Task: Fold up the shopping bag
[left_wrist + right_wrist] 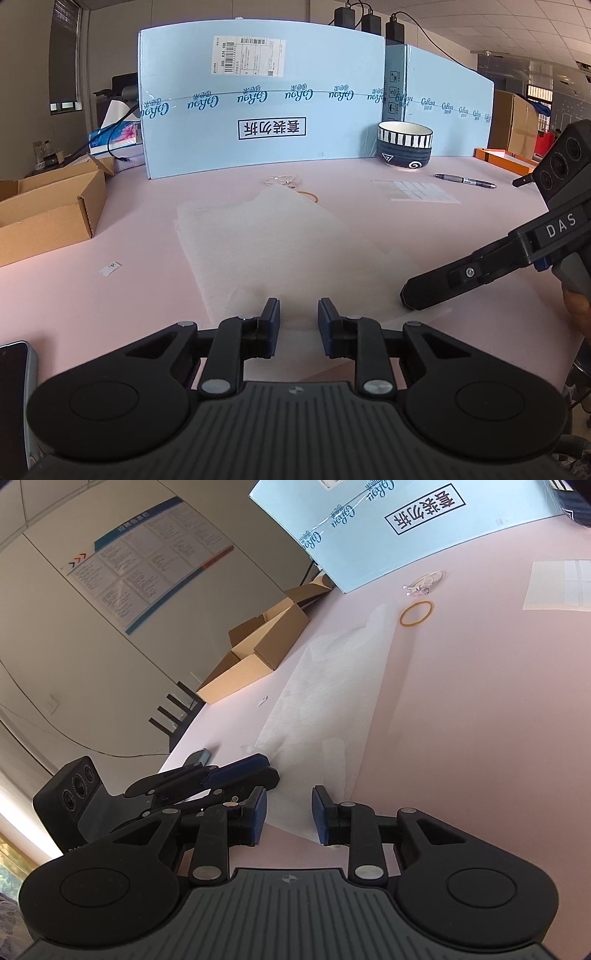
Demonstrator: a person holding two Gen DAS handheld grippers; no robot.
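Note:
The shopping bag [280, 243] is thin, translucent and white, and lies flat on the pink table [129, 295]. My left gripper [299, 319] hovers low over the bag's near edge. Its blue-padded jaws stand a little apart and nothing is pinched between them. My right gripper [408, 297] comes in from the right, its tip down at the bag's near right corner. In the right wrist view the right gripper [288, 812] is open by a narrow gap above the bag [325, 701] edge. The left gripper [271, 768] sits just to its left.
A big light blue carton [258, 103] walls off the back. An open cardboard box [48, 214] sits at the left and a phone [14, 387] at the near left. Beyond the bag lie a rubber band [308, 195], a striped bowl [404, 149], a pen [465, 181] and a label sheet [421, 190].

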